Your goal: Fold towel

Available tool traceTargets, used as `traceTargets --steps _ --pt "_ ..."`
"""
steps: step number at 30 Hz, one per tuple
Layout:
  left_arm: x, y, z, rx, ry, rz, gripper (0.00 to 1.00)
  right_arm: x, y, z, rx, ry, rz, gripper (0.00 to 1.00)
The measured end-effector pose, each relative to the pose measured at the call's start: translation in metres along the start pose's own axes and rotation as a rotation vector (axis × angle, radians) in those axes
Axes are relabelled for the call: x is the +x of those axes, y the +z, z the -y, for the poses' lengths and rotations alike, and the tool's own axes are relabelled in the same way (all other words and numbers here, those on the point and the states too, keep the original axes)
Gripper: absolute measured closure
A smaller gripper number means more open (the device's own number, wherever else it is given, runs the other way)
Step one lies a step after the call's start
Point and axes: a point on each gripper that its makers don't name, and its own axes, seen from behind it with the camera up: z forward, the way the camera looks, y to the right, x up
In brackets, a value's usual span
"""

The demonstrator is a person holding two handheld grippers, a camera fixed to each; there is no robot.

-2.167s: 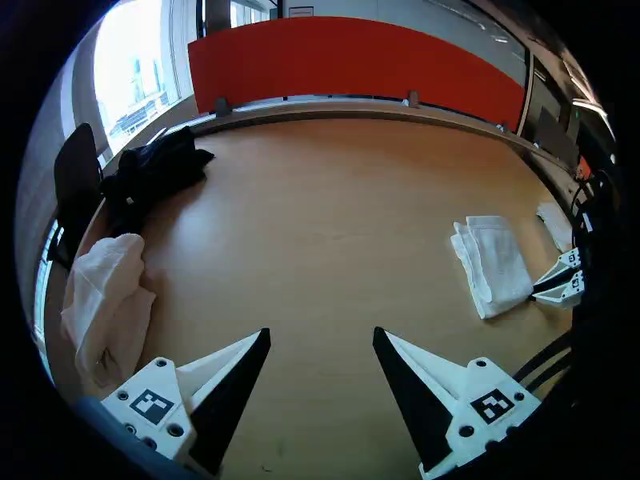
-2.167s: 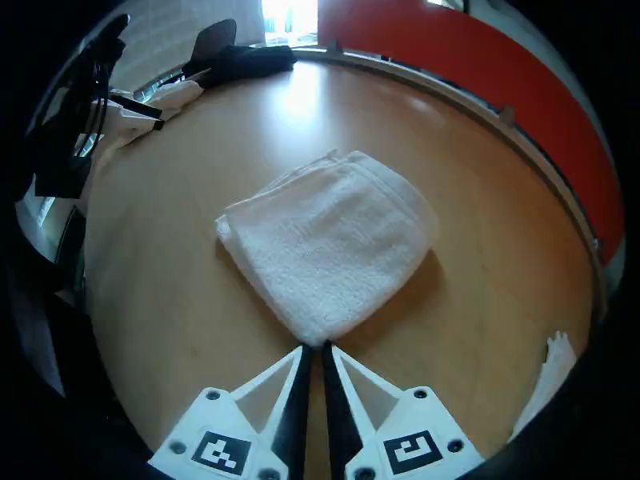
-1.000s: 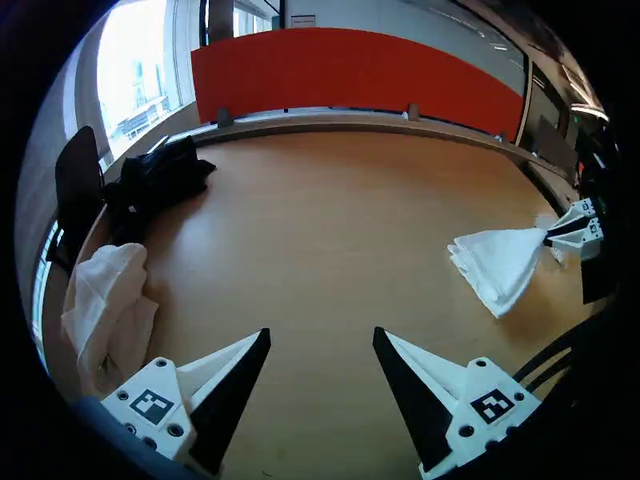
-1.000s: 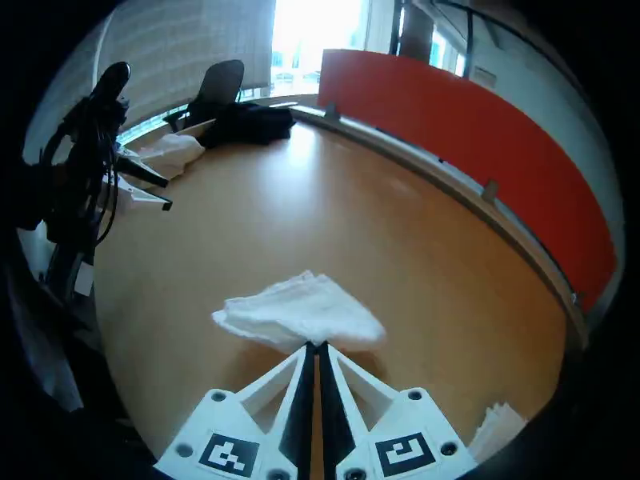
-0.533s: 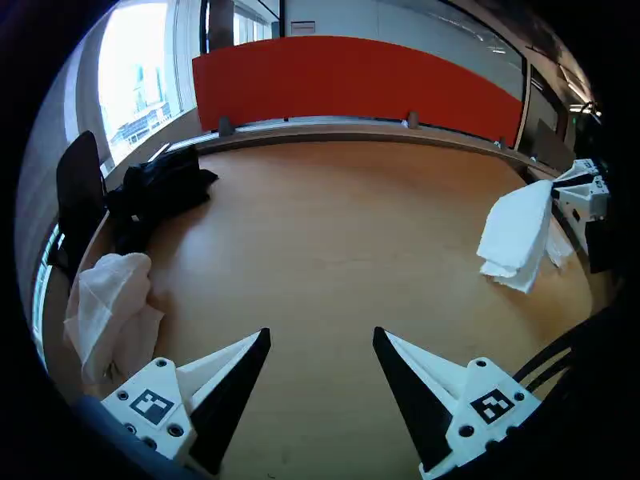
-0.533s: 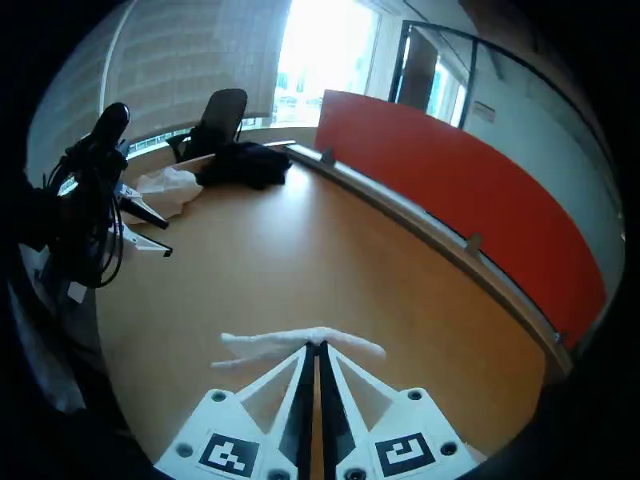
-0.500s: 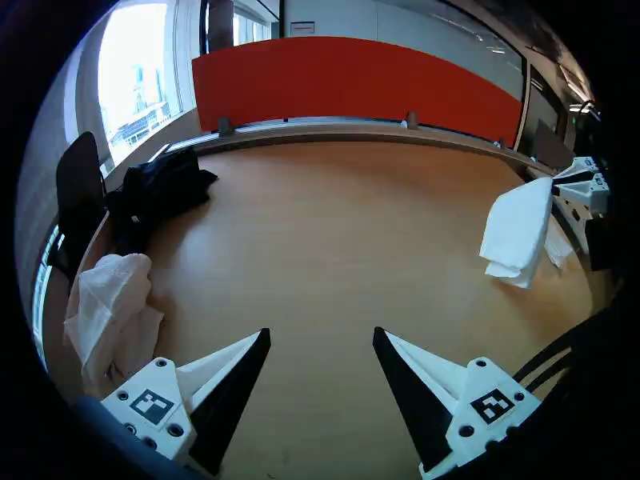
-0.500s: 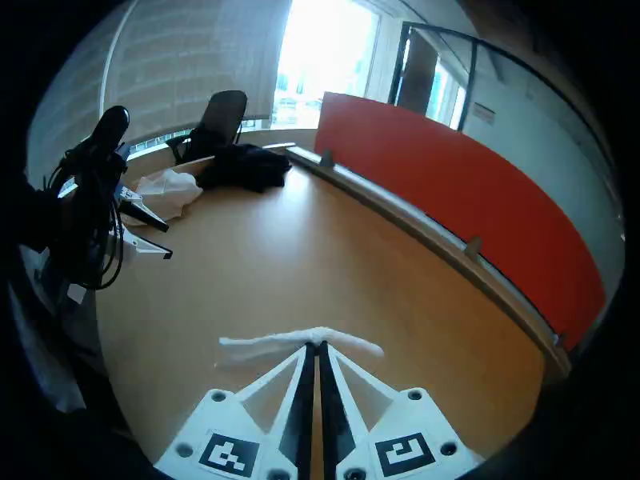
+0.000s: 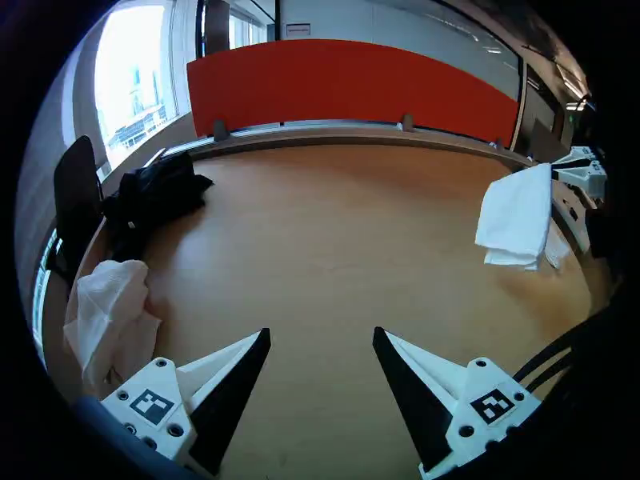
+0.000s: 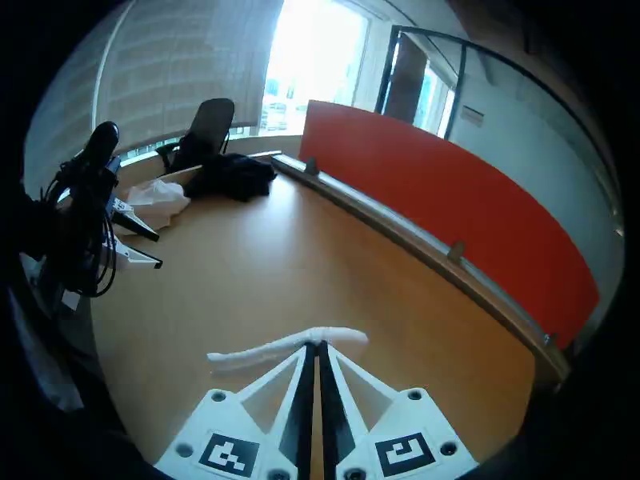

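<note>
Left gripper view: my right tool (image 9: 580, 164), off toward the right-hand end of the long red partition panel (image 9: 344, 80), has its fingers pinched together on the top edge of the white terry towel (image 9: 516, 212). The towel hangs from it in a doubled sheet. Its lower edge appears to be off the pale wooden worktop (image 9: 336, 224), above a small white scrap of cloth (image 9: 556, 244). My left tool (image 9: 320, 332) stands wide and empty on the side of the worktop away from the panel, aimed straight at it.

Right gripper view: the towel shows edge-on as a thin white strip across the closed fingertips, sagging to one side. A black bundled garment (image 9: 156, 188) lies near the panel's left end, and a crumpled cream cloth (image 9: 108, 308) sits farther from the panel, at the worktop's edge.

I judge the towel light, soft and quite limp. It will drape and swing rather than hold a shape, and its stacked layers could slide apart if only the outer one is caught. The pile should grip well between the fingers. For the next fold I would bring the left tool to the free top corner, beside the right tool's pinch, and bite through every layer. That keeps the edges level.
</note>
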Motion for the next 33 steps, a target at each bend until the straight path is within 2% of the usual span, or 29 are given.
traceTargets --steps 14,33 --pt "0.004 0.003 -0.004 -0.010 0.011 -0.002 0.05 -0.010 -0.015 -0.038 -0.061 0.045 0.005 0.96" --pt "0.004 0.005 -0.011 -0.015 0.031 0.009 0.05 -0.051 -0.054 -0.127 -0.203 0.123 0.051 0.97"
